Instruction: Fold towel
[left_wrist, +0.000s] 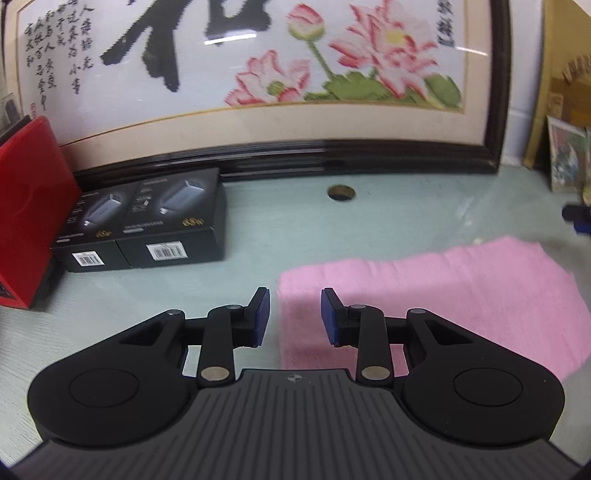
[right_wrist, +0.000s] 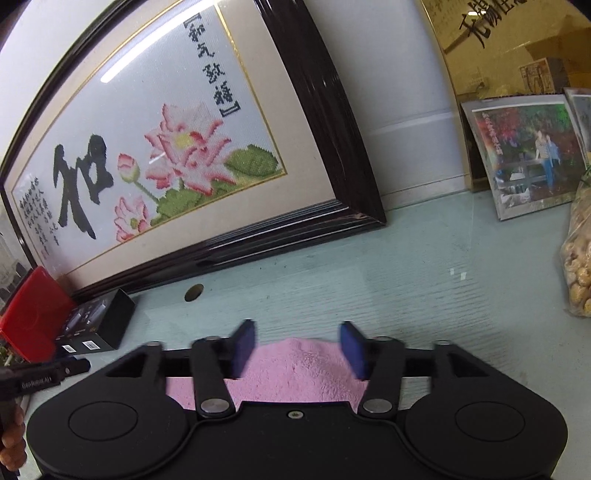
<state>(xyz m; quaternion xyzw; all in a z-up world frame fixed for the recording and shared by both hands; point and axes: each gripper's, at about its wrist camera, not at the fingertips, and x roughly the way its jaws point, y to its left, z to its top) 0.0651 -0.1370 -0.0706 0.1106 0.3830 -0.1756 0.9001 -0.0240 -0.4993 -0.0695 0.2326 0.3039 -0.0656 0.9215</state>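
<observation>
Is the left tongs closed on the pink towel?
No, the left tongs are open, and the pink towel lies flat on the table below with its corner between the pads.

My left gripper (left_wrist: 294, 317) is matte black, with two round housings, a ribbed grey centre plate bearing a small crosshair mark, and silver pivot pins on the linkage bars. Its fingers (left_wrist: 261, 317) carry dark blue pads. My right gripper (right_wrist: 298, 350) looks alike (blue pads, silver pins, one screw at centre). Bare skin of my left hand (right_wrist: 13, 443) shows.
</observation>
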